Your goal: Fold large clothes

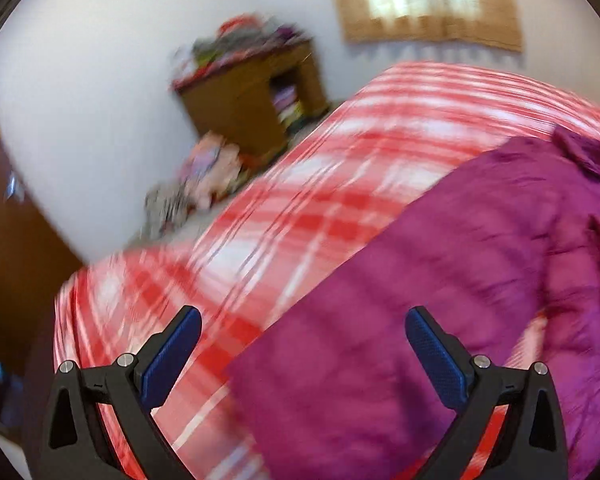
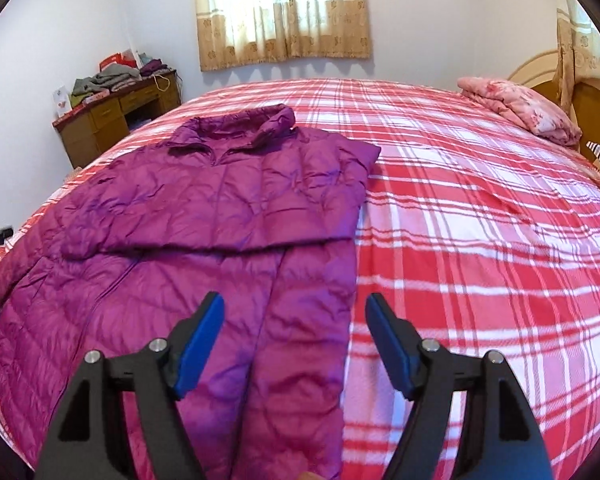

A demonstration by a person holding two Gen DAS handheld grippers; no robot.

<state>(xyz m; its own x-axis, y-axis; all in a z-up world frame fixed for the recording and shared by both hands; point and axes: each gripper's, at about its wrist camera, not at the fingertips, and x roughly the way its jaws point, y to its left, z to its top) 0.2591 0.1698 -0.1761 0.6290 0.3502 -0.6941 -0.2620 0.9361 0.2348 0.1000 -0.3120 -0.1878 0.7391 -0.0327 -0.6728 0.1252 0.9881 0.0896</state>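
Your right gripper (image 2: 295, 312) stands released, jaws spread wide with nothing between them, poised above the lower part of the purple padded jacket (image 2: 204, 216). The jacket lies flat on the red-and-white plaid bedspread (image 2: 480, 240), ahead of and mostly left of your right gripper, its collar at the far end. Its right side is folded in, giving a straight edge that runs away from you just inside your right-hand finger; one sleeve lies crosswise over the body ahead of the jaws.

Your left gripper (image 1: 303, 330) is likewise released, jaws wide apart and holding nothing. That view is motion-blurred. The jacket (image 1: 440, 280) sits ahead and to the right of it, one corner reaching between the fingers; plaid bedspread (image 1: 284, 200) lies ahead and left.

Beyond the bed from your right gripper: a curtained window (image 2: 282, 12) straight ahead, a wooden desk (image 2: 112, 120) heaped with clothes far left, and a folded pink floral quilt (image 2: 520, 108) far right by the headboard (image 2: 560, 88).
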